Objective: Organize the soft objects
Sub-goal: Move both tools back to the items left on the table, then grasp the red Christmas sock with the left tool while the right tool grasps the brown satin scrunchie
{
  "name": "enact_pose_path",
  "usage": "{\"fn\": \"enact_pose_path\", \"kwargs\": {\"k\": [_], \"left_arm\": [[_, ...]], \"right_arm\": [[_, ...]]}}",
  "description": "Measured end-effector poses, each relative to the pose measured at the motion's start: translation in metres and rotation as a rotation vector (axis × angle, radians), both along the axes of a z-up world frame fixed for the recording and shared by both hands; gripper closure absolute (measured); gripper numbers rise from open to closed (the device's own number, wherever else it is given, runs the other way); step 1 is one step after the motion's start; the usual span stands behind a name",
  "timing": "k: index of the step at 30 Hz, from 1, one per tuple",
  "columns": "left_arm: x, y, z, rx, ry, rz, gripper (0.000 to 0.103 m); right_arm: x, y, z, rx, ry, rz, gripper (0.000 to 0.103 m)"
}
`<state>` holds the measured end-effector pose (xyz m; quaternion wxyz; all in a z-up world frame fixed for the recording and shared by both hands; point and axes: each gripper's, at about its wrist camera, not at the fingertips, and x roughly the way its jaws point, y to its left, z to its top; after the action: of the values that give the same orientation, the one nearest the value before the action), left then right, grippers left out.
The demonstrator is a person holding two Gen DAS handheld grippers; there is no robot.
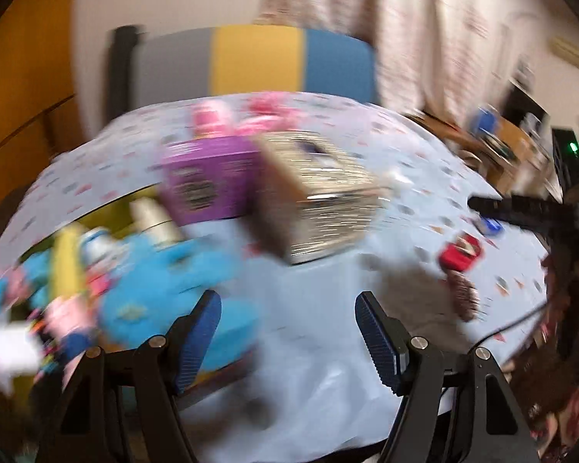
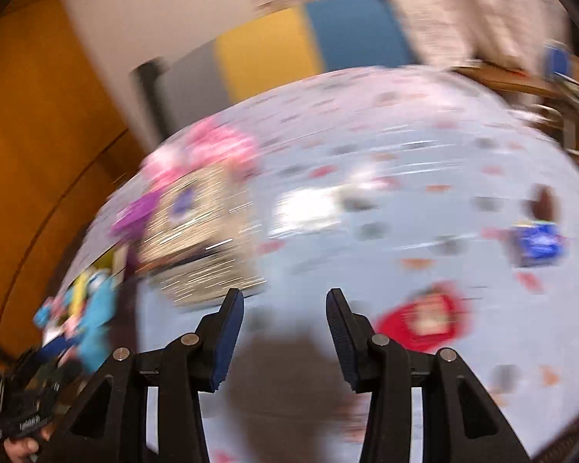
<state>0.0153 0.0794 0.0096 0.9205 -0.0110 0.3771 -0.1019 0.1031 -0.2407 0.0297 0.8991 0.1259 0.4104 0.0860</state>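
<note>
Both the left claw (image 1: 287, 337) and the right claw (image 2: 285, 337) hang spread and empty above the bench (image 1: 308, 308), where motion blur risks a misjudged grab at the blue plush toy (image 1: 173, 289).

Premises: a domestic room, most likely a living or dining area. Evidence: a desk (image 1: 320, 347) covered by a pale blue patterned tablecloth; a chair back (image 1: 251, 61) in 3 panels, grey, yellow and blue, at its far edge; floral curtains (image 1: 424, 31) over a plain white wall; an orange wooden door or cabinet (image 2: 27, 146) at left. Both views are motion-blurred.
</note>
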Motion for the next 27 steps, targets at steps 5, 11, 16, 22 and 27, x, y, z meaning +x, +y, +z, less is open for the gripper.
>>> {"fn": "enact_pose_path", "kwargs": {"k": [5, 11, 16, 22, 27], "left_arm": [[0.039, -0.089, -0.003, 0.037, 0.004, -0.265, 0.03], [0.083, -0.193, -0.027, 0.048, 0.087, -0.506, 0.03], [0.106, -0.271, -0.055, 0.114, 0.141, -0.635, 0.021], [0.134, -0.323, -0.089, 0.187, 0.203, -0.667, 0.066], [0.146, -0.303, -0.088, 0.087, 0.228, -0.612, 0.076]], "right_arm": [[-0.002, -0.1, -0.001, -0.006, 0.029, -0.28, 0.058], [-0.01, -0.162, -0.027, 0.04, 0.09, -0.44, 0.058], [-0.011, -0.187, -0.05, 0.117, 0.124, -0.475, 0.058], [-0.007, -0.192, -0.058, 0.21, 0.139, -0.465, 0.058], [-0.001, -0.183, -0.061, 0.217, 0.155, -0.434, 0.058]]}}
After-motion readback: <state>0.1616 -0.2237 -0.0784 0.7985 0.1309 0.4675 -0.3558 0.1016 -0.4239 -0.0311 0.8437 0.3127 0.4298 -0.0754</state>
